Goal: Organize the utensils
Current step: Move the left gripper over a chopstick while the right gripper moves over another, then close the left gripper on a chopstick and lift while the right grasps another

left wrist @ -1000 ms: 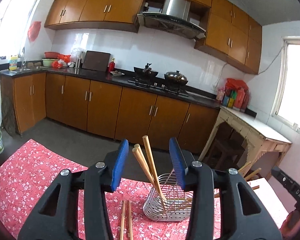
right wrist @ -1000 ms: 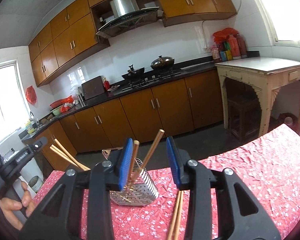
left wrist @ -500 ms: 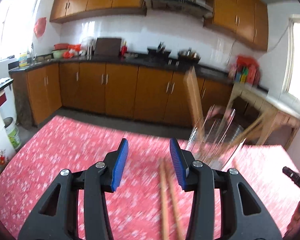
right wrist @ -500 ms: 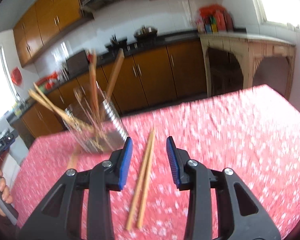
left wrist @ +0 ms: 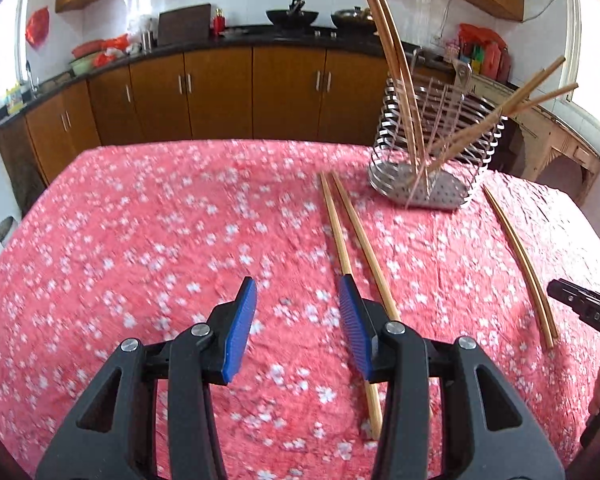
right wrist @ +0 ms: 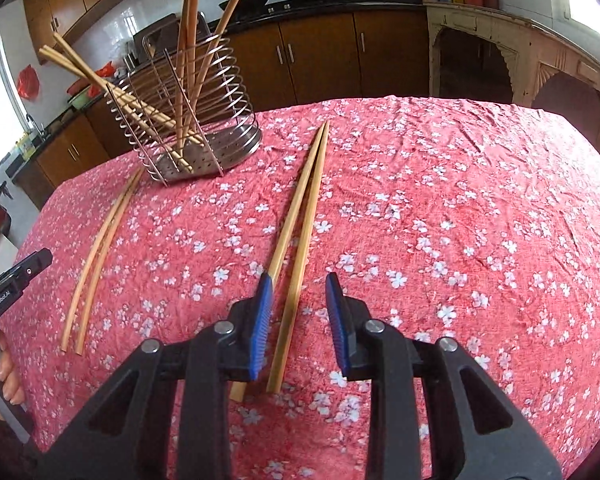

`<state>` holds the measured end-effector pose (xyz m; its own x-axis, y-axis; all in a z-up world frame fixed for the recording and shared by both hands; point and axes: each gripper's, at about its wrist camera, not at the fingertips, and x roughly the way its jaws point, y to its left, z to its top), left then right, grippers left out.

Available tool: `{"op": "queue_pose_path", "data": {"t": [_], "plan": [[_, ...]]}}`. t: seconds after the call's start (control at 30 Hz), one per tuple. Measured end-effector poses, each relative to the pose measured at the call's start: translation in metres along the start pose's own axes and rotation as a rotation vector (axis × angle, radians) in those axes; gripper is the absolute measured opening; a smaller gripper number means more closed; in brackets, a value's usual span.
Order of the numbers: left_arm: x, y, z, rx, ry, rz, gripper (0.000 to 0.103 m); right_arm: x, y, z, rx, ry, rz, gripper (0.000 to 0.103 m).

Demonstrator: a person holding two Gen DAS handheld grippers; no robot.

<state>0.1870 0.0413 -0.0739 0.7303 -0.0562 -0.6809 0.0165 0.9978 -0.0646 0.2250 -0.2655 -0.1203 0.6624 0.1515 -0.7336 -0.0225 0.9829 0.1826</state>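
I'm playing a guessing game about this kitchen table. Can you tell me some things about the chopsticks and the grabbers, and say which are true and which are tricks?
1. The wire holder stands on the flowery red tablecloth. True.
2. All the chopsticks are in the holder. False: two pairs lie on the cloth, one pair in front of the right gripper, another pair nearer the holder's other side.
3. The right gripper is squeezing a chopstick. False: one chopstick lies between its jaws, but the jaws stand apart from it; they have just been closing.
4. The left gripper holds nothing. True.
5. The holder is empty. False: several chopsticks lean inside it.
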Motion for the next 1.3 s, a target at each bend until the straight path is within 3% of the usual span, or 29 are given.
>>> {"op": "queue_pose_path", "data": {"t": [0.17,0.3,0.6,0.73,0.77,0.83,0.93,1.13,1.3], "plan": [[0.006,-0.006,-0.009,0.000,0.033,-0.014,0.044,0.013,0.004,-0.001,-0.031,0.018,-0.046,0.023],[0.010,-0.011,-0.013,0.002,0.052,-0.019,0.044,0.015,0.005,-0.002,-0.048,0.013,-0.091,0.009],[0.014,-0.021,-0.020,0.025,0.091,-0.037,0.044,0.009,-0.049,0.009,0.157,-0.004,-0.159,0.008],[0.021,-0.026,-0.021,0.040,0.118,-0.030,0.043,0.007,-0.050,0.006,0.144,-0.007,-0.159,0.008],[0.023,-0.027,-0.022,0.042,0.128,-0.024,0.041,0.006,-0.050,0.006,0.139,-0.009,-0.162,0.008],[0.024,-0.030,-0.021,0.051,0.127,-0.014,0.023,0.005,-0.049,0.005,0.137,-0.010,-0.158,0.008],[0.028,-0.030,-0.018,0.064,0.129,0.029,0.007,0.006,-0.049,0.007,0.130,-0.006,-0.155,0.008],[0.045,0.007,0.000,-0.014,0.126,0.120,0.007,0.011,-0.048,0.008,0.097,-0.002,-0.148,0.008],[0.046,0.023,0.002,-0.037,0.125,0.110,0.008,0.011,-0.046,0.007,0.069,-0.008,-0.163,0.008]]}}
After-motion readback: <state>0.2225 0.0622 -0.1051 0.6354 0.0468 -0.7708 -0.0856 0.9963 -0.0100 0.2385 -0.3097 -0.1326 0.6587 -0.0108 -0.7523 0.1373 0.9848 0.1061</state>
